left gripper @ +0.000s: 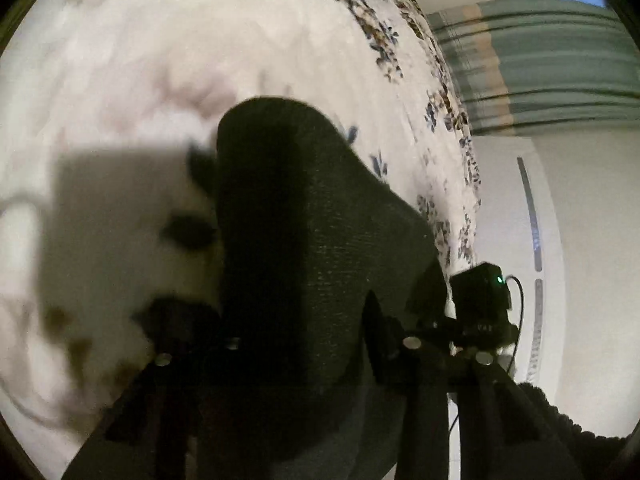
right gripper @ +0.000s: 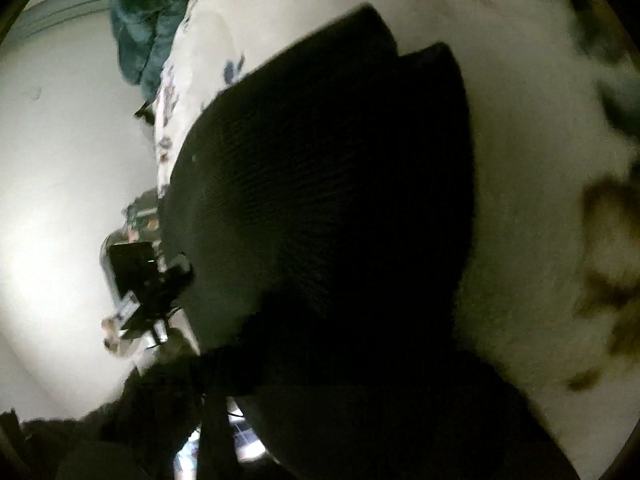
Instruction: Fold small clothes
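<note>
Fingers of the left gripper (left gripper: 304, 344): dark, mostly buried under a black knit garment (left gripper: 304, 216) draped over them; whether they pinch it cannot be told. Fingers of the right gripper (right gripper: 320, 360): likewise lost beneath the same cloth (right gripper: 328, 184) — grip state cannot be told.

Surface: white bedspread (left gripper: 160, 60) with blue-and-brown floral print (left gripper: 384, 44). Its printed edge runs along the right in the left wrist view, dropping toward a pale wall (left gripper: 592, 240). Open bedspread lies to the left and beyond the garment; in the right wrist view, more bare bedspread (right gripper: 532, 160) lies to the right.

Garment: black, fine ribbed knit, rounded top edge, doubled — two layers show at its upper edge in the right wrist view. Held up off the bed, between both grippers.

Other: teal fabric (right gripper: 148, 20) at the bed's far edge; striped curtain (left gripper: 540, 64).
</note>
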Available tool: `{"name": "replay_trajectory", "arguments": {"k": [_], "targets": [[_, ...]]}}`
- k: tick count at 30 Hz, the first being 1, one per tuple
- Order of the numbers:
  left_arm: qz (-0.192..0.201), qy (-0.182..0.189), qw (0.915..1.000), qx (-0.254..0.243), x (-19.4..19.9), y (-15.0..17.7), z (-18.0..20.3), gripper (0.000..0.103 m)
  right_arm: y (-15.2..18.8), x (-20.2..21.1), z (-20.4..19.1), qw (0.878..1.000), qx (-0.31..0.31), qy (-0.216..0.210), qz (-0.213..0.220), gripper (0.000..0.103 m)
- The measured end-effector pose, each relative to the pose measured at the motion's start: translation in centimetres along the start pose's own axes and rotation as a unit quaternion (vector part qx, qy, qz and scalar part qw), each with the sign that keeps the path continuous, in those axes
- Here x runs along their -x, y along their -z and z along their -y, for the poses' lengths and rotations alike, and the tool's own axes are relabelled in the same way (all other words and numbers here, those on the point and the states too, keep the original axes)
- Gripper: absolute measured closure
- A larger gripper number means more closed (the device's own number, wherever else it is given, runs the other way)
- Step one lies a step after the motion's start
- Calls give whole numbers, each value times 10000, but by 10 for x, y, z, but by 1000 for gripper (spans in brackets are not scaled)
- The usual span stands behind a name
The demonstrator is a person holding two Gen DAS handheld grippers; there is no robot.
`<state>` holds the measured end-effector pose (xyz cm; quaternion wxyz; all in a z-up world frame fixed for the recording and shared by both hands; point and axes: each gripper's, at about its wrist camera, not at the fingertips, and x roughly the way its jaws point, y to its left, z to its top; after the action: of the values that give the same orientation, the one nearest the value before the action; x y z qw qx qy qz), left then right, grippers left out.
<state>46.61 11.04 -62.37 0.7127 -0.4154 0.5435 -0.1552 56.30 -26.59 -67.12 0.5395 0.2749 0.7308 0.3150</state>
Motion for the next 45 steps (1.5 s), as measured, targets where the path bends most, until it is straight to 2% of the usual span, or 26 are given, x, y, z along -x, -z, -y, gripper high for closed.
{"name": "replay_trajectory", "arguments": {"k": [4,6,7,8,9,10,12,15,17,18,19,21,28,33,38,41,45], "targets": [[-233,-86,9993,-272,-2,-18,12,71,30,24,-5,9976,-273,-208,606,85],[-528,-29,9981,-312,-15,-28,13,70,54,36,-3,9943,-515,-252,897,85],[-675,-59,9970,-387,-22,-31,14,64,61,37,1,9933,-608,-298,939,85],[-820,-126,9956,-438,-29,-34,15,49,70,36,7,9918,-736,-313,996,84],[-930,-109,9948,-405,-35,-35,12,39,76,34,15,9903,-853,-343,1040,80],[-999,-63,9944,-352,-39,-35,9,35,78,31,21,9895,-938,-356,1042,77],[-1049,-41,9938,-371,-42,-31,9,34,77,23,34,9886,-1166,-305,904,56],[-1093,-20,9930,-448,-41,-18,13,33,67,4,41,9908,-1065,-473,681,45],[-883,-114,9944,-569,-36,-9,18,38,56,-7,33,9915,-981,-544,658,45],[-763,-156,9952,-600,-33,-6,21,52,54,-7,27,9919,-906,-513,726,68],[-672,-138,9962,-543,-30,-6,23,69,53,-9,21,9922,-872,-445,775,78],[-505,-23,9980,-369,-23,-12,25,77,52,-6,9,9924,-841,-261,864,84],[-496,147,9971,-558,-25,-52,62,78,43,35,-21,9909,-611,-376,1140,85],[-386,256,9950,-887,-46,-113,101,78,-8,77,-39,9865,-452,-391,1527,85],[-371,190,9922,-1171,-90,-187,132,78,-85,111,-38,9809,-409,-275,1883,85],[-504,-20,9894,-1359,-118,-216,138,78,-130,120,-25,9790,-475,-121,1981,85],[-873,-713,9791,-1692,-158,-238,141,76,-168,119,-7,9810,-571,339,1821,85]]}}
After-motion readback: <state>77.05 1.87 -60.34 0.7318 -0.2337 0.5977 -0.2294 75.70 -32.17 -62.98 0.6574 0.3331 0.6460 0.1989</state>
